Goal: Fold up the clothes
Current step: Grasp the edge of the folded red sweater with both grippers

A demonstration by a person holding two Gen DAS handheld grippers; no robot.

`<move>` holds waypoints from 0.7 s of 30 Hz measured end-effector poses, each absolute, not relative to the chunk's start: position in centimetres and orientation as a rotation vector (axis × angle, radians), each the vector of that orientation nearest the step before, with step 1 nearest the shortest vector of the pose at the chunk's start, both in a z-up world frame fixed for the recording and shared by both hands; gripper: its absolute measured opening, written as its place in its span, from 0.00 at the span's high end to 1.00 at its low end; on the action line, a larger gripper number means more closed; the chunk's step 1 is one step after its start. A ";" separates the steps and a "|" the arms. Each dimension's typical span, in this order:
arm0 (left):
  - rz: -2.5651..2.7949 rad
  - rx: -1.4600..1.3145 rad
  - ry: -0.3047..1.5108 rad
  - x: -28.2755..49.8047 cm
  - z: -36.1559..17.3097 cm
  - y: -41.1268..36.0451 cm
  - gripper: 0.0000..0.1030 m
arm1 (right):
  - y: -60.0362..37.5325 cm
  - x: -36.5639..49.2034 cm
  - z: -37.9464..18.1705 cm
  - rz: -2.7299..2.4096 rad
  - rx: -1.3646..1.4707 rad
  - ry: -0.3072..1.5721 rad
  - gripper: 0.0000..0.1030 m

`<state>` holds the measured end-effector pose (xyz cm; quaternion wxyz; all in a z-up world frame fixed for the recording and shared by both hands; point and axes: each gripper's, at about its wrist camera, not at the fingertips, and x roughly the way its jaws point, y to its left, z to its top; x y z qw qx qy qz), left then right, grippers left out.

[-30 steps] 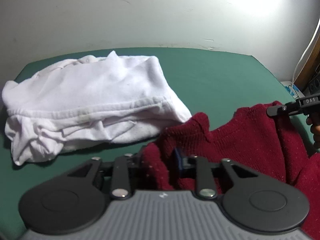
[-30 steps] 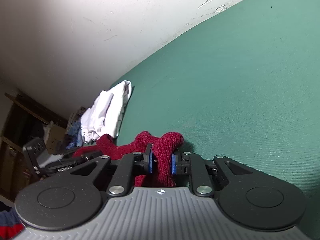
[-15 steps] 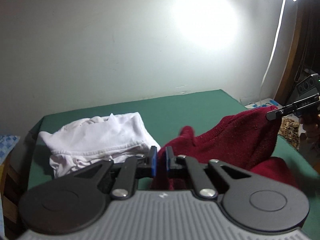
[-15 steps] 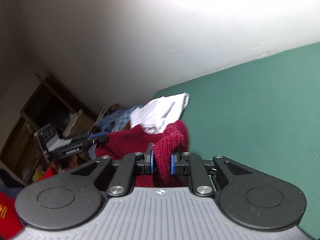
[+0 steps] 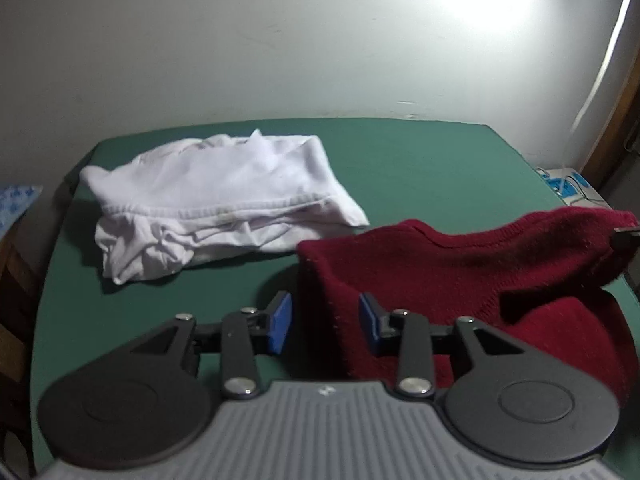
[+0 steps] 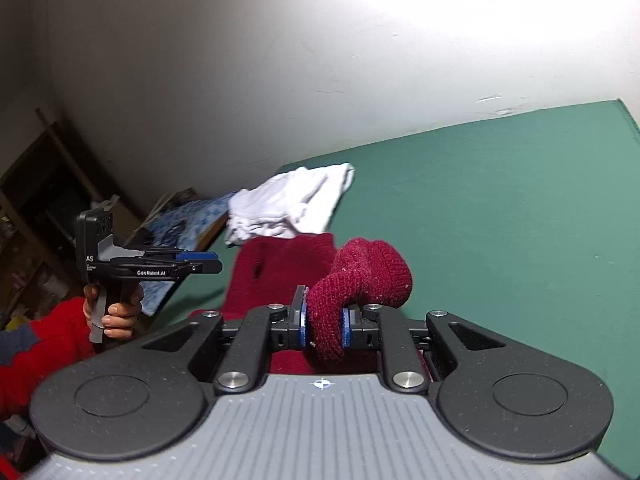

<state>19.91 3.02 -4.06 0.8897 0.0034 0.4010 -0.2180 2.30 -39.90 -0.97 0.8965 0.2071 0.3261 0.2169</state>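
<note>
The red knit sweater hangs over the green desk, its lower part cut off behind the gripper bodies in both views, so its full shape cannot be made out. One bunched end is clamped between the blue pads of the right gripper, which in the left wrist view is cut off at the frame edge. Nearer the left gripper, the sweater's edge lies between the pads; the jaws have just been opening and stand apart, not pressing it. Beyond the sweater lies a crumpled white garment on the desk.
</note>
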 end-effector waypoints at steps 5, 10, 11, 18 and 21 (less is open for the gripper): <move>-0.479 0.002 0.902 23.2 -6.0 1.1 0.33 | -40.8 4.3 -2.4 0.395 0.446 0.698 0.82; -0.513 0.135 0.882 24.6 -7.1 -1.8 0.22 | -42.5 6.4 -3.5 0.359 0.464 0.743 0.72; -0.523 0.130 0.891 25.1 -7.4 -1.8 0.20 | -42.9 6.8 -3.8 0.351 0.463 0.755 0.63; -0.585 0.031 0.932 27.7 -8.6 -1.8 0.16 | -44.8 9.6 -6.0 0.409 0.534 0.851 0.40; -0.620 0.038 0.922 27.7 -8.4 -2.6 0.54 | -45.2 11.1 -6.9 0.406 0.582 0.871 0.33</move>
